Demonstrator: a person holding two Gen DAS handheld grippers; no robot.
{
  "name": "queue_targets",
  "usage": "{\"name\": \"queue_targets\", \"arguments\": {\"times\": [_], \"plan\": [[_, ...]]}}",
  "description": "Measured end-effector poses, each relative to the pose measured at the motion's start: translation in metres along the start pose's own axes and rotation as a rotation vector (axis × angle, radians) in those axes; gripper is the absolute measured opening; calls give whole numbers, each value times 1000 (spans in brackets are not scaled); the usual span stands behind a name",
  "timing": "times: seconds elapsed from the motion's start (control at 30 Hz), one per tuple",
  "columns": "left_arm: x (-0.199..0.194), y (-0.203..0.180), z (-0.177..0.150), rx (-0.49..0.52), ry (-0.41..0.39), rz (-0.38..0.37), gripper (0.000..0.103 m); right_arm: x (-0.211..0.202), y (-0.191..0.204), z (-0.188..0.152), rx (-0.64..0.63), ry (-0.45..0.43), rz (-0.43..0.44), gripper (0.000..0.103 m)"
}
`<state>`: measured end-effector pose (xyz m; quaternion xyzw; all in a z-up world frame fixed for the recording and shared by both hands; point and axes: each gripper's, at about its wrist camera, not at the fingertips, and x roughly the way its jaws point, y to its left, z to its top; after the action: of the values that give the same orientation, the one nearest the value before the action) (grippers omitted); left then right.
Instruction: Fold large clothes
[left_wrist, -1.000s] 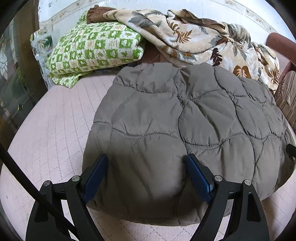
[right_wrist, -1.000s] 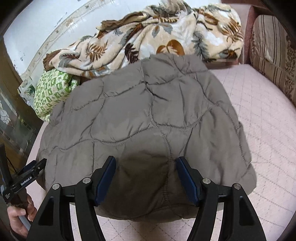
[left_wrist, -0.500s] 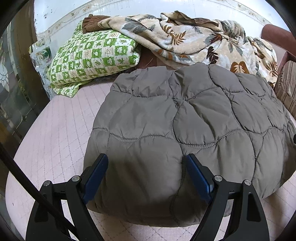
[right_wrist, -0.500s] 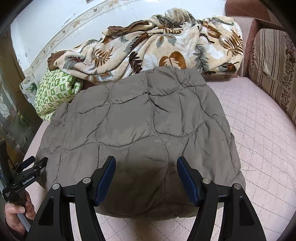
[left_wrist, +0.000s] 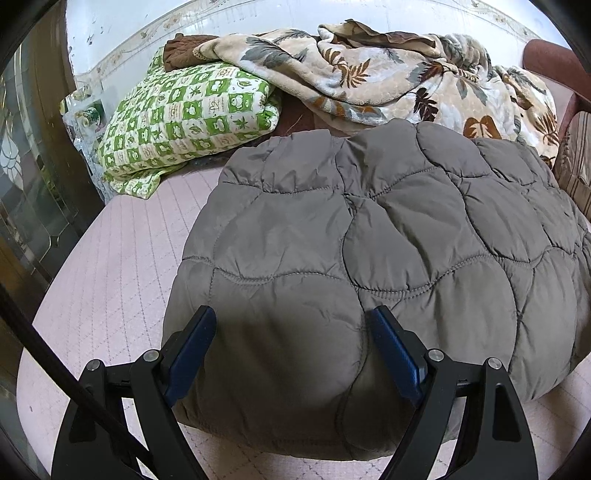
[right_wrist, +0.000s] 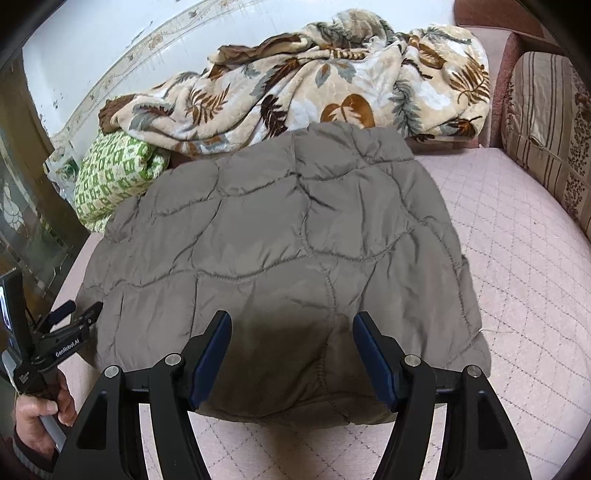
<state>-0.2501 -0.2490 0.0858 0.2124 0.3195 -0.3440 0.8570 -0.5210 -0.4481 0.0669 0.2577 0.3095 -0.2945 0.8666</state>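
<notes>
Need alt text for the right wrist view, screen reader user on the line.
A folded grey quilted jacket lies on a pink quilted bed cover, with the open right gripper poised over its near edge. A leaf-print blanket and green checked pillow sit behind; the left gripper shows at far left.

Striped cushion (right_wrist: 550, 122) cut off at right edge, green pillow (right_wrist: 114, 173) partly hidden by jacket (right_wrist: 280, 258)

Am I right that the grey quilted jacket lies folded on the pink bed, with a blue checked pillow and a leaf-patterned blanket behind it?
Nearly. The pillow is green and white checked, not blue, as the left wrist view shows. The rest holds: the grey quilted jacket lies folded on the pink bed, with the leaf-patterned blanket behind it.
</notes>
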Motion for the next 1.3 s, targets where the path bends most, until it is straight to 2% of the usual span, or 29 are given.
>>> {"name": "queue_targets", "arguments": {"times": [0.17,0.33,0.53,0.87,1.1,1.3], "plan": [[0,0,1,-6,2,-5,85,12,2,-6,-26,46,-9,72],[-2,2,1,-8,-3,-16,85,-2,3,-4,-24,18,0,72],[-1,2,-3,-2,10,-18,85,-34,4,-8,-40,-39,-33,72],[-15,14,-16,-60,29,-37,85,-74,-17,-34,26,-65,-27,72],[-29,23,-33,-74,50,-30,85,-75,-15,-36,46,-64,3,72],[-32,43,-39,-129,66,-18,85,-74,-14,-33,62,-72,11,72]]}}
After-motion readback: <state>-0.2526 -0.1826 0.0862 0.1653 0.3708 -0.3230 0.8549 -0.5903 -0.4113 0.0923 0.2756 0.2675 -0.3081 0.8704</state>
